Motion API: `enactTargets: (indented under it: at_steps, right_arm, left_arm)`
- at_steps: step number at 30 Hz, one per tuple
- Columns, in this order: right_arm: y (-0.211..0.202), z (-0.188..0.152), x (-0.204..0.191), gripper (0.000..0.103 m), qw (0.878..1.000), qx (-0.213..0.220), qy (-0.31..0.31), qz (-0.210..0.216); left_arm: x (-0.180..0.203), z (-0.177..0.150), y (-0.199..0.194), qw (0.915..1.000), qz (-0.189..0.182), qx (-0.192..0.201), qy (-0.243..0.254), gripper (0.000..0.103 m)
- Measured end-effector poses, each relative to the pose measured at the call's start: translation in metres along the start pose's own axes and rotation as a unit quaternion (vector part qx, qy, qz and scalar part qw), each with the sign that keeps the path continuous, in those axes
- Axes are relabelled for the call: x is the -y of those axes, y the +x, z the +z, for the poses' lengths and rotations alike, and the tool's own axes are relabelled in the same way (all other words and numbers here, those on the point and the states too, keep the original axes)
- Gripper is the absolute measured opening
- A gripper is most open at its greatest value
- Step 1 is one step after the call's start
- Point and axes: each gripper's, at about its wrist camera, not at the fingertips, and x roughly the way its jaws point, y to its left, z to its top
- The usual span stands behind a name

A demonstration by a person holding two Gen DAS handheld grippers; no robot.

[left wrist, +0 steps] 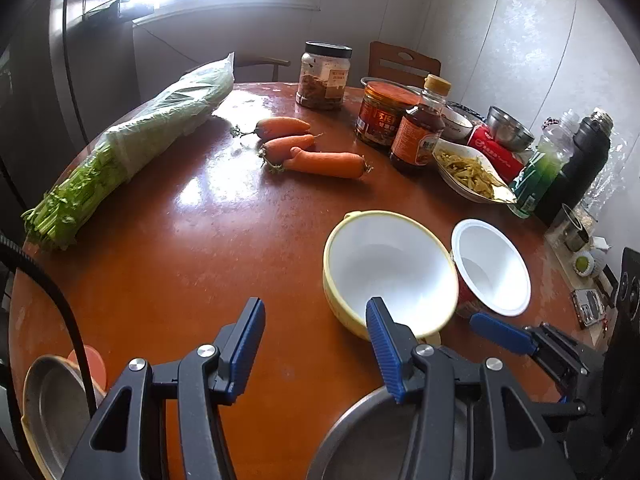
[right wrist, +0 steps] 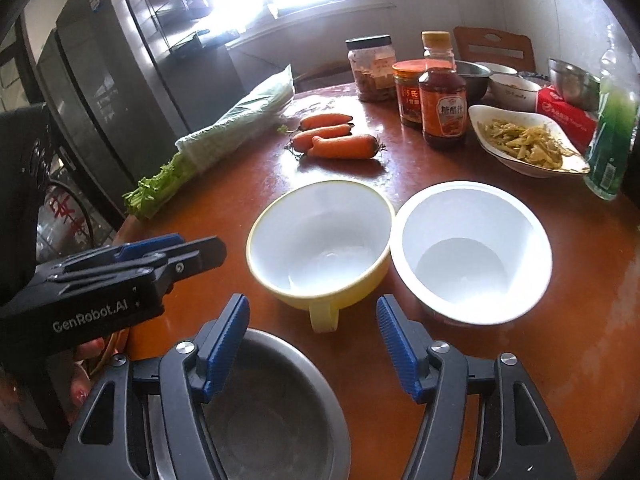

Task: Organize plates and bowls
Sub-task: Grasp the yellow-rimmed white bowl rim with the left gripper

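Both claws hang over the near edge of the round worktop (right wrist: 580, 280) with their blue pads spread and nothing between them. The left claw (left wrist: 316, 344) sits over bare wood just left of the yellow bowl (right wrist: 320, 240), and its right pad overlaps that bowl's near rim in its own view, though contact cannot be told. The right claw (right wrist: 312, 344) hovers above the steel bowl (right wrist: 276, 412) at the near edge, with the yellow bowl's stubby handle showing in the gap between its pads.

The yellow bowl and the white bowl (right wrist: 472, 252) stand empty and upright side by side in the middle of the worktop, their rims touching or very nearly so. That closeness is probably the main hazard: a pad slid down between them could shove the white bowl right, toward the dish of shredded food (right wrist: 528, 140) and the green bottle (right wrist: 612, 140).

The two claws are also near each other, so they could knock together if both go for the yellow bowl.

The glossy wood looks slick, so a one-sided push on a rim would likely skate a bowl rather than lift it. The steel bowl, being close to the edge, could be tipped off by a careless downward move. The carrots (right wrist: 340, 140) and sauce bottle (right wrist: 442, 108) lie further back, well apart from the bowls.
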Motion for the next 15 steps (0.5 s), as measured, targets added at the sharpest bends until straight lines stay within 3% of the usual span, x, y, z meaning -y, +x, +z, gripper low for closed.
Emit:
enactTargets:
  at_steps: [15]
  right_arm:
    - [0.026,0.015,0.012,0.060,1.000,-0.015,-0.003,-0.001]
  left_arm:
    - [-0.003,0.012,0.040,0.9994,0.004,-0.031,-0.016,0.052]
